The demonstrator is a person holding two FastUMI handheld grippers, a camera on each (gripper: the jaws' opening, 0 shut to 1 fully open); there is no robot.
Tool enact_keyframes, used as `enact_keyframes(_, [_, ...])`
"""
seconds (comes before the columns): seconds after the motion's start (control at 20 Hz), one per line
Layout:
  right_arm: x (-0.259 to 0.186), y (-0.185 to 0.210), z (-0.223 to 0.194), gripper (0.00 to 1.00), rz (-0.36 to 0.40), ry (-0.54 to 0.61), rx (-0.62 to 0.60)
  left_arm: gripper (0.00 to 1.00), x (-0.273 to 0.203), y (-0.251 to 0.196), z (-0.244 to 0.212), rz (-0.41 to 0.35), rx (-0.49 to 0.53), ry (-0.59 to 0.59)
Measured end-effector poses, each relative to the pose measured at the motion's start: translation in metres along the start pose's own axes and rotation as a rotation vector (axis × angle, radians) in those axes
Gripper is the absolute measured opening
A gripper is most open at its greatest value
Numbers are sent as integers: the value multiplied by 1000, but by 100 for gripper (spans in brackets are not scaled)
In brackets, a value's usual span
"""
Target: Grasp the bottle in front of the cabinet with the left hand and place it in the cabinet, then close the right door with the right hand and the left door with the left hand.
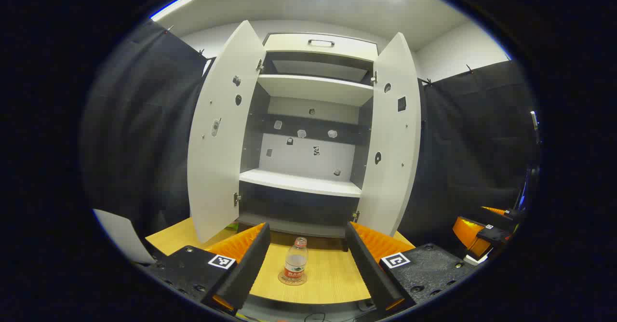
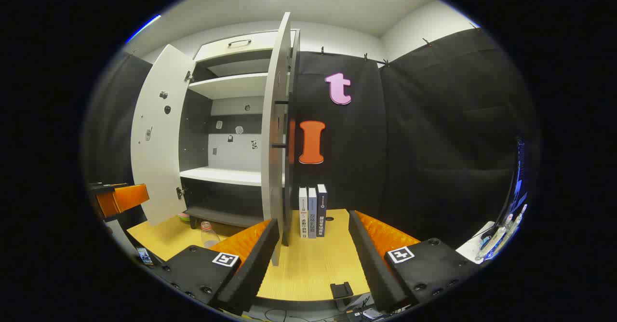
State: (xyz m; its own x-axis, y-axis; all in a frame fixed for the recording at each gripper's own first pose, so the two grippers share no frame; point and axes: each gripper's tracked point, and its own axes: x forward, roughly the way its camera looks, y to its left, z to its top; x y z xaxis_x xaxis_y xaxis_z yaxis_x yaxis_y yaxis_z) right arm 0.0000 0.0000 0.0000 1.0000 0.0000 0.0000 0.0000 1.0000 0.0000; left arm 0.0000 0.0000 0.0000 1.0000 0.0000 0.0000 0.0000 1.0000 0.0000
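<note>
Left gripper [image 1: 306, 259]: fingers spread wide, holding nothing. Bottle [image 1: 295, 267]: stands upright on the wooden table [image 1: 332, 276] between those fingers but clear of both, neck up, in front of the cabinet [image 1: 308, 134]. Left door [image 1: 219, 134] and right door [image 1: 393, 139]: both swung open. Right gripper [image 2: 313, 254]: fingers apart, empty, facing the right door's edge [image 2: 277, 139]. Three books [image 2: 312, 211]: upright beside the cabinet, seen from the right gripper view.

left gripper [image 1: 305, 259] level, jaws spread wide, right gripper [image 2: 313, 259] level, jaws spread wide, both holding nothing
</note>
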Motion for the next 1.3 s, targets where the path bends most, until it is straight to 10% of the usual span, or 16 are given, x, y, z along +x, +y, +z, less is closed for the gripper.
enact_keyframes(1.3, [47, 1, 15, 96, -18, -27, -3, 95, 47, 2, 3, 17, 45, -17])
